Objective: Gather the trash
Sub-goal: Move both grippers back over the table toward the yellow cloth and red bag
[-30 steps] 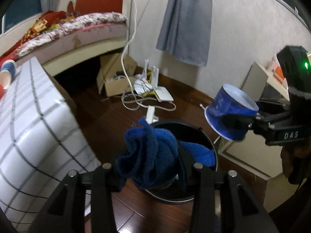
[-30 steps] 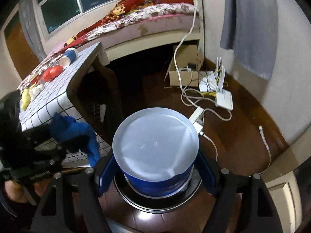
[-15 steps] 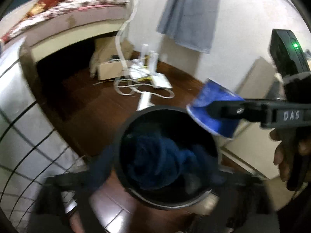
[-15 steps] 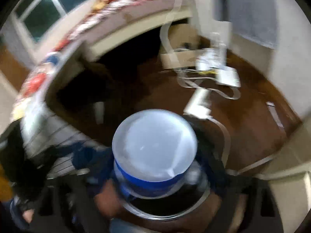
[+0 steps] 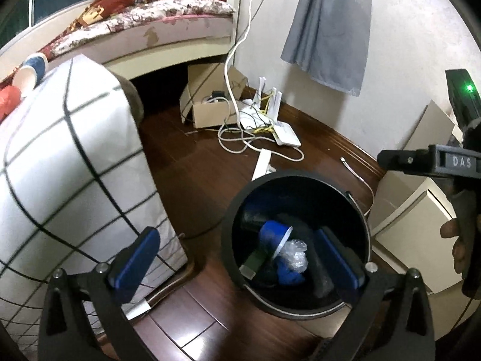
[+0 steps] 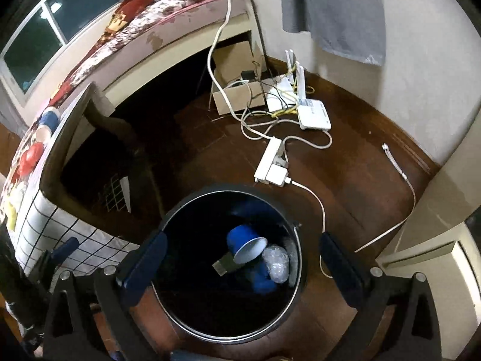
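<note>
Now both grippers stand over the black bin (image 6: 231, 270), each with its jaws spread as wide as they go and nothing between the pads. The left gripper (image 5: 240, 258) has just been opening, and so has the right gripper (image 6: 240, 258); neither has hold of anything.

Just beyond and below the right fingers (image 6: 144, 258), inside the bin, the blue cup (image 6: 245, 245) lies on its side, mouth turned toward the crumpled clear plastic (image 6: 276, 260), with a blue cloth (image 6: 261, 279) partly under both. So this drop looks finished, and the step in hand is the clean withdrawal. I judge the best way is to lift both grippers straight up first, keeping the pads away from the bin's rim so it is not knocked over.

Farther out, past the left fingers (image 5: 135, 255), the table with the grid cloth (image 5: 75, 165) carries another cup (image 5: 30, 69) and something red (image 5: 9, 99) at its far edge. Those seem the next pieces to fetch. Beyond the bin, the power strip (image 6: 270, 162) and router (image 6: 312, 114) with their cables lie on the floor; they are best left alone.
</note>
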`<state>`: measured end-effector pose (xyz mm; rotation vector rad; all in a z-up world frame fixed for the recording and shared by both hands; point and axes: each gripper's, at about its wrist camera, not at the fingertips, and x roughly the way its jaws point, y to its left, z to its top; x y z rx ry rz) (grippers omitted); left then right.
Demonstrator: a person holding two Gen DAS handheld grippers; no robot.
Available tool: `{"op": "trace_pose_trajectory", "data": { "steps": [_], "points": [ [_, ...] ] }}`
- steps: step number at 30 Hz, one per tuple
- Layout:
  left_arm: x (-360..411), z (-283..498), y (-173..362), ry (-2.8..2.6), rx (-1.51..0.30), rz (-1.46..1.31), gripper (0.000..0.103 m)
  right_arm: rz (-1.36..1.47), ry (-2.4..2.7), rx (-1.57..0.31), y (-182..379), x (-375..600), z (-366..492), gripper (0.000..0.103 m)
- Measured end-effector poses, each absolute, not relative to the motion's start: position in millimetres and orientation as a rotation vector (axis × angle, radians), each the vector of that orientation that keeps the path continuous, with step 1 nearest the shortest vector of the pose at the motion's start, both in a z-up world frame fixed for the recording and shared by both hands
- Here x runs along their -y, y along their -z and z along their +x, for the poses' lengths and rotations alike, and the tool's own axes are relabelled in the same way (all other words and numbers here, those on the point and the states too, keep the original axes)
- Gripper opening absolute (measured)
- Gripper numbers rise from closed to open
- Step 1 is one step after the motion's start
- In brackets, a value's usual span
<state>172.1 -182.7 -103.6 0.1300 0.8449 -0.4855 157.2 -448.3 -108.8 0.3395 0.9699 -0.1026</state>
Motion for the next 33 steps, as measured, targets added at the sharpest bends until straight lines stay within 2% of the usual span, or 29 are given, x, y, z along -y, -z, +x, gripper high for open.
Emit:
{"op": "trace_pose_trajectory", "data": {
  "steps": [13, 33],
  "points": [
    [162, 162, 72, 0.422, -0.764, 0.128, 0.103, 0.215, 0.084, -0.905, 73, 417, 148, 0.102],
    [79, 160, 26, 0.256, -0.672, 0.066, 0.103, 0.039, -0.046, -0.812, 22, 322, 164, 0.102]
  ]
}}
